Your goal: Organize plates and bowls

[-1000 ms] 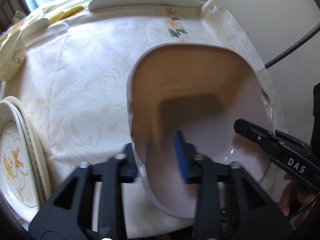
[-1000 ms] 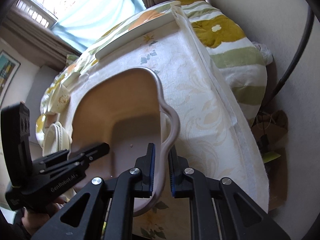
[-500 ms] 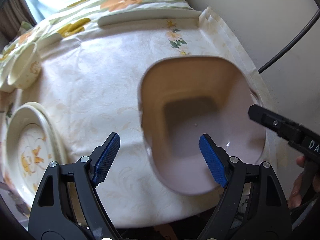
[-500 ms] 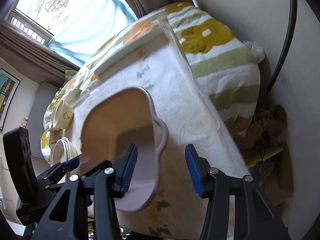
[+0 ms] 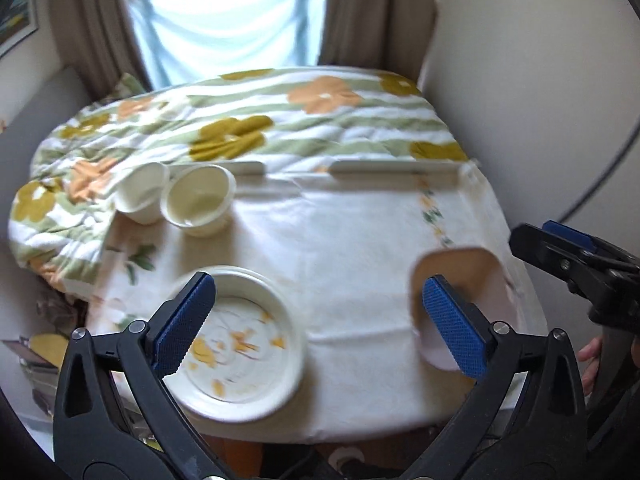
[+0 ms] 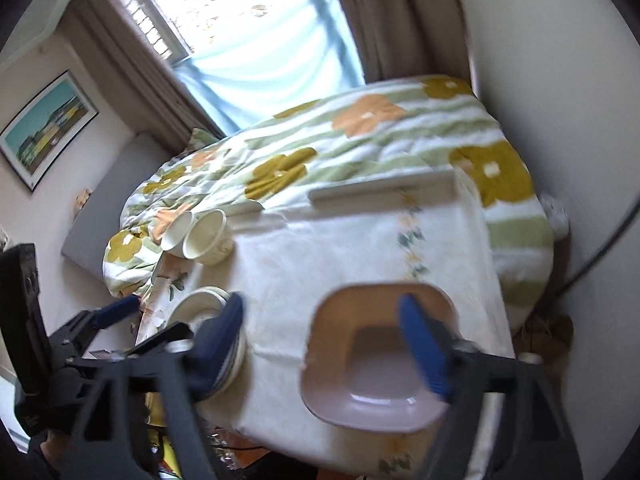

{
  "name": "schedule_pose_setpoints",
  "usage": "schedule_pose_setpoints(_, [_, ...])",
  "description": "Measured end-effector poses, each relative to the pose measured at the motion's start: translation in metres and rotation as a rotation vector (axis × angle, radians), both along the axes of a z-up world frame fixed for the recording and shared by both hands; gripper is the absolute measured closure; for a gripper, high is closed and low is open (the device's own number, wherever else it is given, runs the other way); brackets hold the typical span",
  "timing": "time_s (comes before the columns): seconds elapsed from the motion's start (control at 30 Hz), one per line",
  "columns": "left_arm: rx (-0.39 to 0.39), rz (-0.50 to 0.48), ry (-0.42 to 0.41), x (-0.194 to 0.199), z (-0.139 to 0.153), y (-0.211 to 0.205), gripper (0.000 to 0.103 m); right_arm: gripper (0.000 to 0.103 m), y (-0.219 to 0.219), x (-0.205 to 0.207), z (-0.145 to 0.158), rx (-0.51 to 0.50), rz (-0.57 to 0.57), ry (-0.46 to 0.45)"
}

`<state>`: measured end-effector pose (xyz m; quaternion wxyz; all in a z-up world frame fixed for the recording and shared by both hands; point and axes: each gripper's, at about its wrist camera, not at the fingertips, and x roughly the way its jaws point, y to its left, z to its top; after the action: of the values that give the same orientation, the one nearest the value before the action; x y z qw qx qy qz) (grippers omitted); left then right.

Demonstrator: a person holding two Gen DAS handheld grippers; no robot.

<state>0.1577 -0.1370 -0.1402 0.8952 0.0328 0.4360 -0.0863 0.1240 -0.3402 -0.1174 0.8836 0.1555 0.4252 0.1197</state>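
- With the pink dish (image 6: 372, 364) set down at the near right of the tabletop (image 5: 352, 248), the release step looks done.
- Left gripper (image 5: 320, 320): jaws have just been opening, now spread wide, nothing between them, above the near edge.
- Right gripper (image 6: 320, 344): jaws likewise just opened, spread, clear of the dish; blurred.
- Plates (image 5: 244, 344): stacked at near left, flower print, well apart from the dish.
- Bowls (image 5: 198, 204): two, side by side, far left, by the quilt (image 5: 240, 120).
- Next, likely: pick a bowl or the plates; needs a long reach left and a rim pinch.
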Motion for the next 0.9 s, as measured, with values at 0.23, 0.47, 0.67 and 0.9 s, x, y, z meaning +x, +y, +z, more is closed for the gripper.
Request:
schedule_pose_setpoints(0.23, [-0.047,0.133,0.048,0.054,0.006,0.090,0.000,0.005,0.071,0.061,0.009,-0.038,0.123,-0.003])
schedule_pose_setpoints(0.47, [-0.117,0.201,0.128,0.117,-0.024,0.164,0.000,0.005,0.135,0.120,-0.003,-0.144,0.118,0.030])
schedule_pose_setpoints(0.67, [-0.188,0.205,0.242,0.174,-0.073,0.202,0.004,0.005,0.175,0.176,-0.044,-0.122,0.144,0.139])
schedule_pose_setpoints(0.9, [-0.241,0.131,0.390,0.221,-0.133,0.205,0.049,0.033,0.218,0.216,-0.110,-0.065,0.165,0.301])
